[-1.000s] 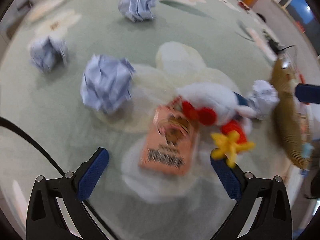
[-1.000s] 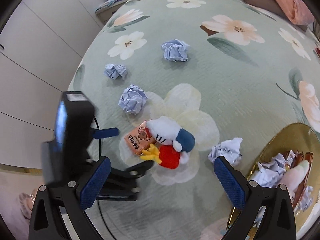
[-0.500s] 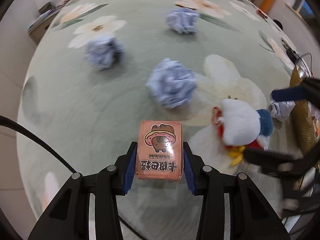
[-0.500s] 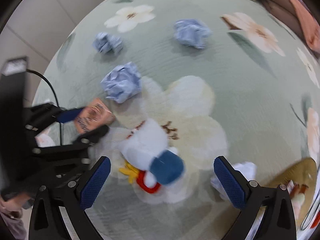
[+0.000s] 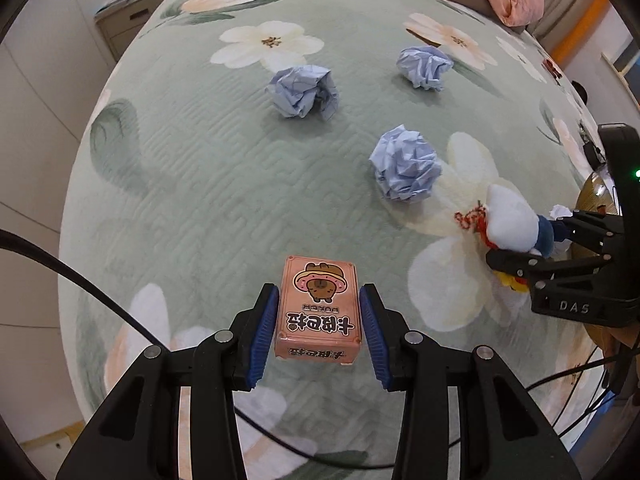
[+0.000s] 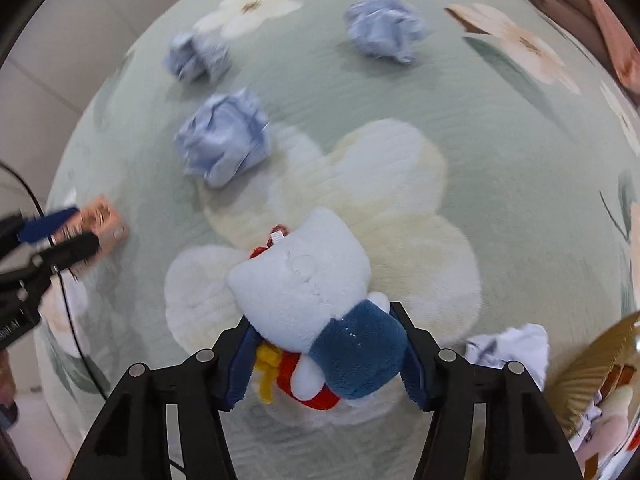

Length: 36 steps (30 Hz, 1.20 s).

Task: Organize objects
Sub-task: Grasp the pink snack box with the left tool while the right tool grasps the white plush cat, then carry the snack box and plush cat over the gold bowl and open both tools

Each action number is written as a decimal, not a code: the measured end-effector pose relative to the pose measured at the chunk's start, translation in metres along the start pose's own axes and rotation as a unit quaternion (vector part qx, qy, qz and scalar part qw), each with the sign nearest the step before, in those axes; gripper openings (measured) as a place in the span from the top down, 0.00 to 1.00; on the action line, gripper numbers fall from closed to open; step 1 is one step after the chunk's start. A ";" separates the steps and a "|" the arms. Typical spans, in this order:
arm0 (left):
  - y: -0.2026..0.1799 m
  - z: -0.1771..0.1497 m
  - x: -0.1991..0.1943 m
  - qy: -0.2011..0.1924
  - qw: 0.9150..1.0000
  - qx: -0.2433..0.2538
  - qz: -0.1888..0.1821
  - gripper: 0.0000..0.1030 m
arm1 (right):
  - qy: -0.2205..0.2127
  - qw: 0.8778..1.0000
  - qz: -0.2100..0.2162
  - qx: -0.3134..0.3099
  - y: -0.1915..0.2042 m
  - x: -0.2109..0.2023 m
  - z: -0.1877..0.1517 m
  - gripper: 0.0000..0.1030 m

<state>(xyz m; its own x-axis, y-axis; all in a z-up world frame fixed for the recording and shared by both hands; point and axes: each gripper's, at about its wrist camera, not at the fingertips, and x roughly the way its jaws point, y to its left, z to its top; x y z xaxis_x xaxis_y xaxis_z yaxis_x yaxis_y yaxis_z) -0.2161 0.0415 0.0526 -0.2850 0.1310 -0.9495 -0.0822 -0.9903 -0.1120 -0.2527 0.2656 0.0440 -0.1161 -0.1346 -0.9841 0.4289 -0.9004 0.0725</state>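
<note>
Between left fingers, card box.

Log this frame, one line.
left gripper: shut on card box | right gripper: shut on plush toy | blue paper balls: on bedspread

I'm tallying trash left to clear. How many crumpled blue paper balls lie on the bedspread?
3: one far left, one far right, one nearest the plush toy. A white wad lies by the gold tray; more may be hidden.

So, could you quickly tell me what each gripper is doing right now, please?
Left gripper: shut on the pink card box.
Right gripper: shut on the plush toy.
</note>
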 end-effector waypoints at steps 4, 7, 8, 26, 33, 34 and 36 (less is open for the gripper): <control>-0.016 0.005 -0.008 -0.004 1.000 0.015 0.000 0.62 | -0.018 1.000 0.012 0.010 -0.006 -0.020 -0.002 0.42; -0.029 0.011 -0.016 -0.009 1.000 0.025 0.002 0.62 | -0.032 0.999 0.019 0.012 -0.007 -0.039 -0.002 0.42; -0.032 0.013 -0.019 -0.010 1.000 0.026 0.000 0.62 | -0.036 0.999 0.019 0.013 -0.008 -0.044 -0.003 0.42; -0.152 0.054 -0.069 -0.041 0.994 0.087 -0.049 0.62 | -0.078 0.988 0.061 0.118 -0.056 -0.133 -0.058 0.41; -0.221 0.058 -0.076 -0.050 0.985 0.139 -0.085 0.62 | -0.105 0.975 0.044 0.189 -0.111 -0.169 -0.107 0.41; -0.232 0.058 -0.075 -0.050 0.984 0.148 -0.090 0.62 | -0.103 0.974 0.036 0.197 -0.119 -0.171 -0.112 0.41; -0.249 0.057 -0.074 -0.050 0.981 0.163 -0.092 0.62 | -0.093 0.974 0.013 0.208 -0.135 -0.172 -0.125 0.41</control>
<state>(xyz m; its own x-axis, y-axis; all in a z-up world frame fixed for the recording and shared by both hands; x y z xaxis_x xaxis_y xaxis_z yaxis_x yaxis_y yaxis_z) -0.2287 0.2814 0.1671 -0.3272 0.3253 -0.8872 -0.4368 -0.8846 -0.1632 -0.1788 0.4625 0.1833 -0.2863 -0.1979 -0.9375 0.0388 -0.9800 0.1951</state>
